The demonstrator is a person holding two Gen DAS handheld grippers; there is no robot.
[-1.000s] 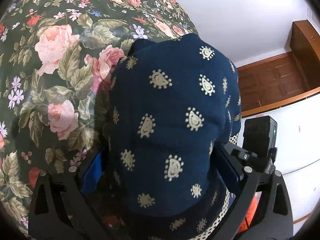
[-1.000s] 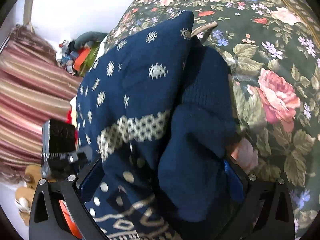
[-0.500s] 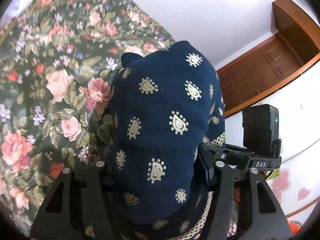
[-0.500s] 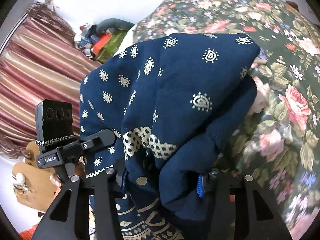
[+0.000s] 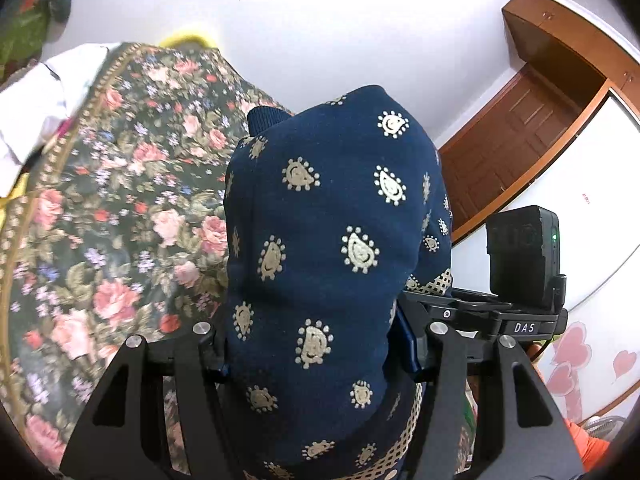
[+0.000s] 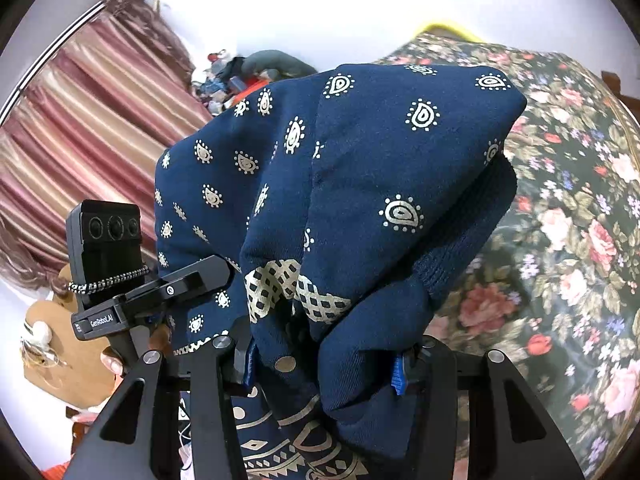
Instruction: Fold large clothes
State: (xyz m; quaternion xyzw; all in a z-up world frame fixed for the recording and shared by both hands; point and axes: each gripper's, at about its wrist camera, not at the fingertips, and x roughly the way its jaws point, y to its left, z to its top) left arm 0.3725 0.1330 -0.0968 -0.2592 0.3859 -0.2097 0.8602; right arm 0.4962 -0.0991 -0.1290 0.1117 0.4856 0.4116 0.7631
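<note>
One garment [image 5: 320, 248] is in play, a navy top printed with cream paisley drops, and two hand-held grippers have hold of it. In the left wrist view, the floral bedspread [image 5: 112, 208] fills the left side, with white cloth [image 5: 44, 108] at its far left edge. The left hand-held gripper [image 5: 312, 344] has its jaws partly closed, pressed on a thick bunch of the garment, which rises from between them as a tall mound, long axis running near to far, a ribbed cuff at its far top. To the right stand a white wall, a wooden door [image 5: 504, 152] and a black device [image 5: 524, 256] mounted on the other gripper.

In the right wrist view, a striped curtain [image 6: 88, 128] hangs at left, with a heap of clutter [image 6: 240, 76] far beyond. The right hand-held gripper [image 6: 324, 364] is likewise partly closed, clamped on folded layers of the garment [image 6: 360, 184], which bulge up and lean right over the bedspread [image 6: 568, 240]. A lattice-print band crosses the cloth just above the jaws.
</note>
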